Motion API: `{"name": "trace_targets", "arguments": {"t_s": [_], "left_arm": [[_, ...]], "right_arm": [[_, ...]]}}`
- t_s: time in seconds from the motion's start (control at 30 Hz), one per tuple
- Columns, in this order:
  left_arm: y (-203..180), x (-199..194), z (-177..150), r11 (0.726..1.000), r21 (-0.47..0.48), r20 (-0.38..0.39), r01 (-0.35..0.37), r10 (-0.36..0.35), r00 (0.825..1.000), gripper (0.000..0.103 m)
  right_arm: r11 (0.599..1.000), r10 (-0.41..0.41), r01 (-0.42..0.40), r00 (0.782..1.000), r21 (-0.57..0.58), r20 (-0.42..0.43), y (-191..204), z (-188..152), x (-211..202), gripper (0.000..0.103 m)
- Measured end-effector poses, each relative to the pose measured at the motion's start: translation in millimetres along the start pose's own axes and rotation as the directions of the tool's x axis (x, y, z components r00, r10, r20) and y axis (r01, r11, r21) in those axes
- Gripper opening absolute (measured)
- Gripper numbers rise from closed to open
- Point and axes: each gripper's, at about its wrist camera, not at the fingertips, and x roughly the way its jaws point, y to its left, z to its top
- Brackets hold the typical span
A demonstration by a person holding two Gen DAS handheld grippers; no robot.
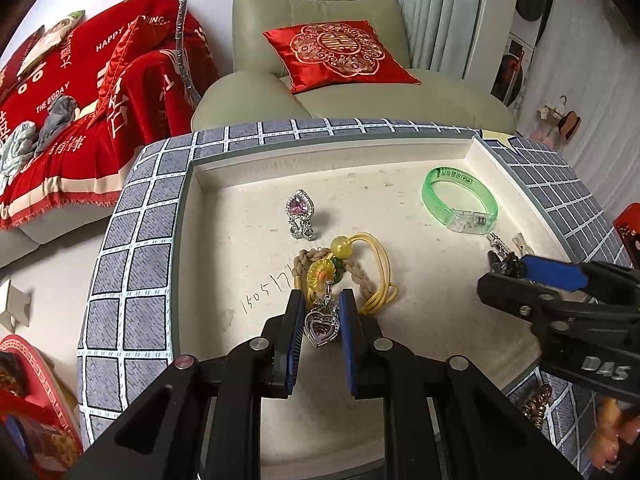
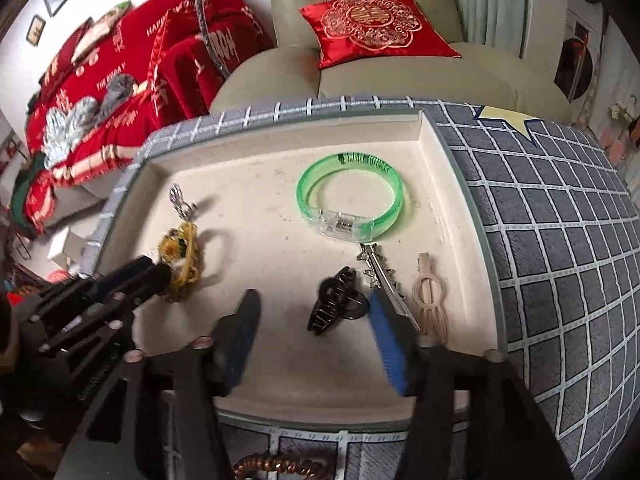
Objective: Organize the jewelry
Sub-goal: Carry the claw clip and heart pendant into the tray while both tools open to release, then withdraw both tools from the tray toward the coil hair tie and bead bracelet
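Copper coil point(image 2: 276, 466) cut off, btm edge

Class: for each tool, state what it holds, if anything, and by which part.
The left tool grips the heart-shaped pendant by its two sides. The right tool stands open and holds nothing; the black hair claw lies between its fingers.

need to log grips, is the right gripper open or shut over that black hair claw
Open. In its own wrist view the right gripper has its jaws spread wide, and the black hair claw lies free on the tray between them.
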Motion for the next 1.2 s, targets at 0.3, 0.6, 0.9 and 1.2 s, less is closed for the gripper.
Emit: {"name": "trace_targets", "arguments": {"t_s": [0.3, 0.6, 0.9, 1.2], "left_arm": [[-2, -2, -3, 0.999, 0.019, 0.017, -0.028, 0.027, 0.999, 0.034], [-3, -11, 3, 0.998, 0.009, 0.052, -0.054, 0.054, 0.997, 0.034], [-6, -19, 5, 0.998, 0.000, 0.086, -0.058, 0.058, 0.995, 0.102], [-7, -34, 10, 0.998, 0.010, 0.143, -0.068, 0.066, 0.988, 0.103]], "right_arm": [[0.996, 0.043, -0.046, 0.998, 0.077, 0.047, -12, -9, -30, 0.070], [0.991, 0.046, -0.055, 0.997, 0.126, 0.069, -23, -16, -47, 0.071], [0.993, 0.015, -0.026, 0.995, 0.116, 0.094, -25, -18, -57, 0.071], [0.993, 0.005, -0.018, 0.995, 0.118, 0.101, -28, -16, -58, 0.071]]}}
